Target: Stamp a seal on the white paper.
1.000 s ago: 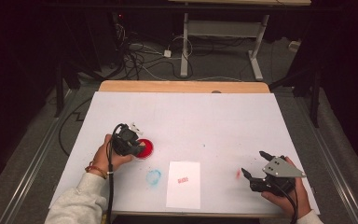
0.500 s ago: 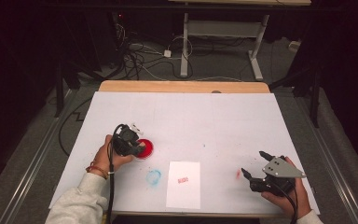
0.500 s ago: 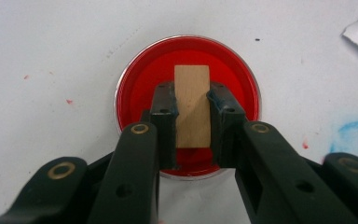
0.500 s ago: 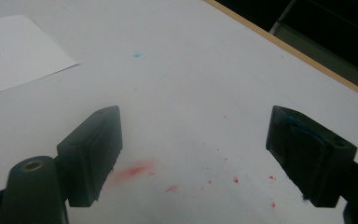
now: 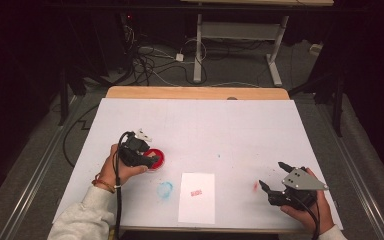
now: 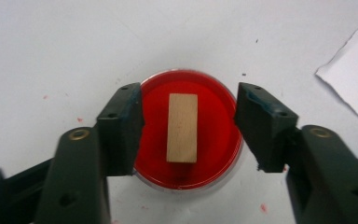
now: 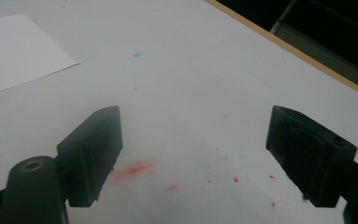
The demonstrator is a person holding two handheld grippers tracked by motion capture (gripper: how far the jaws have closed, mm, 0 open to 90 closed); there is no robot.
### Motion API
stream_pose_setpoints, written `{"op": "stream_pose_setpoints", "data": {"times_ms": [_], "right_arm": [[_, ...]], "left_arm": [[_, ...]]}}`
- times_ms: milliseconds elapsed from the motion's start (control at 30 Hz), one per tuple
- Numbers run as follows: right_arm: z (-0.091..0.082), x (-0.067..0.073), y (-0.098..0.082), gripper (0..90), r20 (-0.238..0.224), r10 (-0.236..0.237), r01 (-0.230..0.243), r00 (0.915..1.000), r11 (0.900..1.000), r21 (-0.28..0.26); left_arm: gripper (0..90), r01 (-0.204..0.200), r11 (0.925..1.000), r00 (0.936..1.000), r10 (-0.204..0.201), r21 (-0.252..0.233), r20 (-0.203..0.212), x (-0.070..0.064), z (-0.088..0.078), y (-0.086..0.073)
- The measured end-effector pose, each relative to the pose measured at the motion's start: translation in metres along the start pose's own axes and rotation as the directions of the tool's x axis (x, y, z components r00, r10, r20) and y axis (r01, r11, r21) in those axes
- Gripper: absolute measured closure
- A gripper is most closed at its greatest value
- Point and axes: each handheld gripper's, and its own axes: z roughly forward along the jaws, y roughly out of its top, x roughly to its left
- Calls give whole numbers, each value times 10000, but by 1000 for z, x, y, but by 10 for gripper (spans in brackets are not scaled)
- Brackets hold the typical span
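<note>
A round red ink pad [image 6: 214,135] lies on the white table [image 5: 205,125], and a small wooden stamp block [image 6: 182,127] stands on its middle. My left gripper [image 6: 189,123] hangs over the pad [image 5: 157,157]. Its jaws have just been opening and now stand on either side of the block with a gap on both sides. In the high view the left gripper [image 5: 151,161] is at the table's left. My right gripper [image 5: 272,175] rests near the front right, open [image 7: 193,154], with bare table between its jaws.
A white paper sheet [image 5: 197,197] with a red stamp print [image 5: 196,192] lies at the front middle. A blue smear [image 5: 165,189] is left of it. A red smear [image 5: 255,186] lies by the right gripper. The table's wooden edge [image 5: 195,93] runs along the back.
</note>
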Motion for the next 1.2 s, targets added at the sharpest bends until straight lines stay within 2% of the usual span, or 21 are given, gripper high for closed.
{"op": "stream_pose_setpoints", "data": {"times_ms": [67,300,433,600,667,733,833,967,1000,1067,1133,1200], "right_arm": [[0,0,0,187,-2,-3,3,10000,10000,-12],[0,0,0,187,4,-1,1,10000,10000,-2],[0,0,0,187,-22,-22,22,10000,10000,20],[0,0,0,187,-2,3,-3,10000,10000,-7],[0,0,0,187,-15,3,-3,10000,10000,-7],[0,1,1,187,-5,7,-7,10000,10000,-23],[0,1,1,187,-28,52,-52,10000,10000,-37],[0,1,1,187,-34,56,-56,10000,10000,-53],[0,1,1,187,-45,72,-73,10000,10000,-53],[1,1,2,187,-78,160,-161,9998,9998,-74],[1,0,2,187,-116,199,-200,9997,9998,-97],[1,0,2,187,-117,177,-178,9998,9998,-111]], "left_arm": [[325,-47,9997,9999,45,-255,-111,-2,-3,0],[229,-290,9945,9994,268,-1002,-227,-6,-8,1],[198,-434,9866,9987,384,-1573,-347,-9,-10,1],[188,-752,9662,9969,670,-2465,-414,-13,-16,1],[185,-895,9563,9953,752,-2784,-617,-15,-18,0],[185,-935,9477,9952,806,-3051,-547,-16,-20,-1],[185,-1138,9337,9924,910,-3395,-823,-20,-22,-2],[184,-1443,9152,9881,1126,-3762,-1051,-24,-24,-2],[184,-1532,9125,9870,1226,-3792,-1036,-25,-25,-2],[184,-1677,9036,9838,1279,-3942,-1253,-28,-25,-2],[184,-1825,9011,9815,1439,-3933,-1260,-30,-25,-2],[184,-2020,8961,9767,1546,-3953,-1485,-32,-24,-2]]}}
